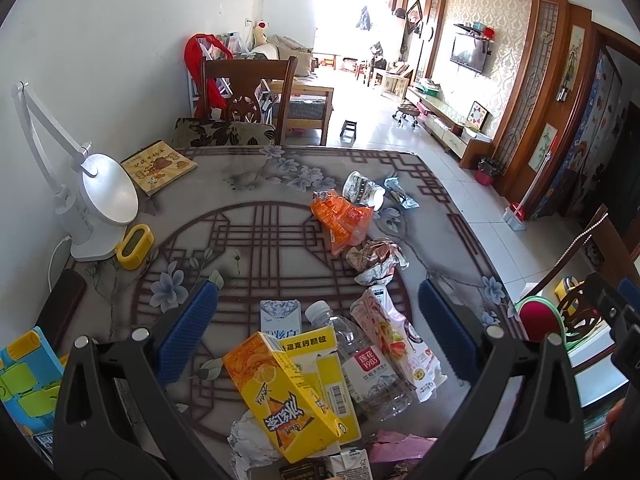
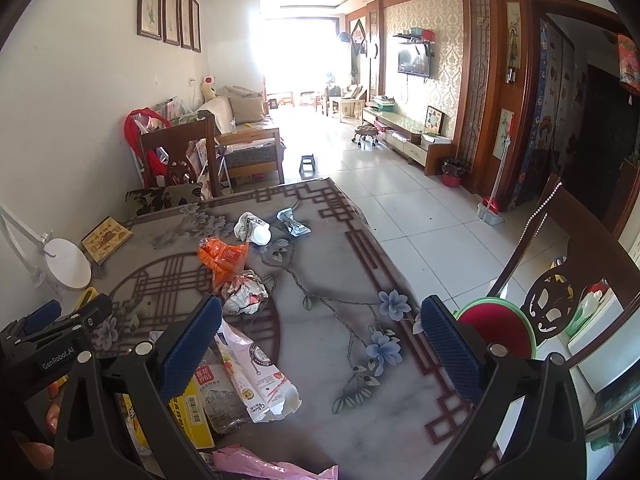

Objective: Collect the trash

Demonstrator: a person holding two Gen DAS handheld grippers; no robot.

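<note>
Trash lies scattered on a patterned table [image 1: 248, 184]. In the left wrist view my left gripper [image 1: 316, 324] is open and empty above a yellow drink carton [image 1: 288, 396], a clear plastic bottle [image 1: 360, 360] and a pink-white snack bag [image 1: 400, 340]. Farther off lie a crumpled silver wrapper [image 1: 374, 258], an orange bag [image 1: 344, 220], a crushed paper cup [image 1: 362, 192] and a foil wrapper [image 1: 400, 192]. My right gripper [image 2: 320, 344] is open and empty over bare table, right of the snack bag [image 2: 260, 372] and bottle [image 2: 216, 392]. A pink plastic bag [image 2: 272, 466] lies at the near edge.
A white desk lamp [image 1: 100, 208], a yellow clock [image 1: 134, 246] and a booklet [image 1: 158, 164] stand at the table's left by the wall. A wooden chair [image 1: 248, 100] is at the far side, another chair [image 2: 560, 292] at the right, beside a red stool [image 2: 500, 328].
</note>
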